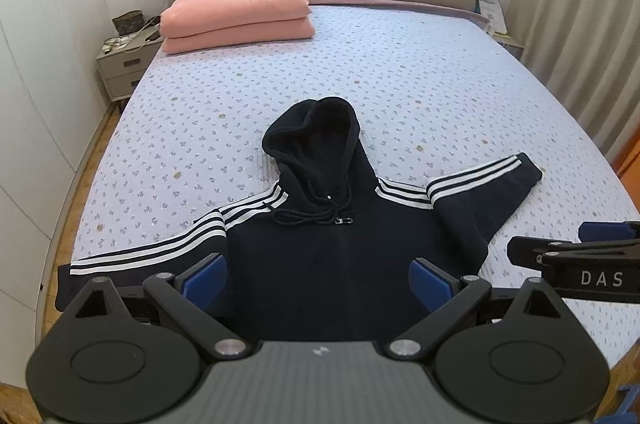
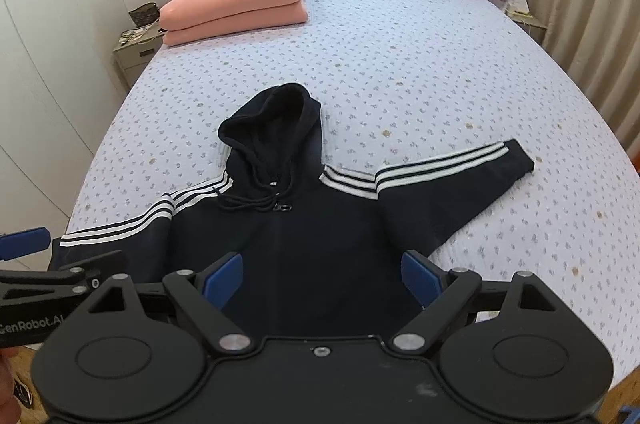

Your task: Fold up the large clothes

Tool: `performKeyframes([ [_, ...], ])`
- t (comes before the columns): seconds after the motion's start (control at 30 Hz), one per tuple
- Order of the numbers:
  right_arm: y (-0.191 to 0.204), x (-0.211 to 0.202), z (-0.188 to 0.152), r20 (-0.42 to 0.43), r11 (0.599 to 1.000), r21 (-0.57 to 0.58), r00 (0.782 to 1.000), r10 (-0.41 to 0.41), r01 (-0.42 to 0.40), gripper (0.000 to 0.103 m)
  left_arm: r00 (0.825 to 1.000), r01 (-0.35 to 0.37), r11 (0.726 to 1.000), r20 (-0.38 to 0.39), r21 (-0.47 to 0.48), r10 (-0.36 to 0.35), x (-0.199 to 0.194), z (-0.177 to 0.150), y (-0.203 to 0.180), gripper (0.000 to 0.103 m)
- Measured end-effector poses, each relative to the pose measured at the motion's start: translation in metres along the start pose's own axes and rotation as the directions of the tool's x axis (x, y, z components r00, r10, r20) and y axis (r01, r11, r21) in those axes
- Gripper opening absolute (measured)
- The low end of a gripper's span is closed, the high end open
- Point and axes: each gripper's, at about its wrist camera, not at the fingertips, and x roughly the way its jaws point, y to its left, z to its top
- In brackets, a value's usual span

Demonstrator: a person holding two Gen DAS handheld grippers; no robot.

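Left wrist view: hoodie (image 1: 340, 256) spread flat at bed (image 1: 400, 72) near edge for folding, left gripper (image 1: 320, 274) and right gripper (image 2: 322, 278) both spread apart, holding nothing.

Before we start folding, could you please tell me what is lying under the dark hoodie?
The dark hoodie lies spread flat on the patterned bedspread, which shows all around its hood and sleeves. Whatever sits beneath its body is covered, and its hem is hidden behind the left hand-held gripper.
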Motion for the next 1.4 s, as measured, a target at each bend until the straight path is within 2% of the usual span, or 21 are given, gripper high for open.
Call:
performKeyframes([
  [0.07, -0.008, 0.004, 0.007, -0.007, 1.000, -0.003, 1.000, 0.009, -0.009, 0.102, 1.000, 0.006, 1.000, -0.012, -0.003, -0.006, 0.008, 0.010, 0.010, 0.099],
  [0.47, -0.040, 0.021, 0.029, -0.038, 0.999, -0.020, 0.998, 0.043, -0.044, 0.102, 0.999, -0.030, 1.000, -0.046, 0.000, 0.030, 0.021, 0.032, -0.019, 0.099],
  [0.67, -0.048, 0.030, 0.033, -0.051, 0.998, -0.025, 0.997, 0.053, -0.054, 0.102, 0.996, -0.051, 0.999, -0.072, -0.010, 0.050, 0.033, 0.034, -0.026, 0.099],
  [0.93, -0.055, 0.045, 0.037, -0.088, 0.997, -0.020, 0.993, 0.074, -0.076, 0.102, 0.995, -0.081, 0.996, -0.062, 0.045, 0.084, 0.039, 0.034, -0.040, 0.099],
  [1.4, -0.058, 0.066, 0.044, -0.125, 0.994, -0.047, 0.987, 0.097, -0.103, 0.102, 0.987, -0.110, 0.994, -0.121, -0.019, 0.107, 0.057, 0.032, -0.035, 0.099],
])
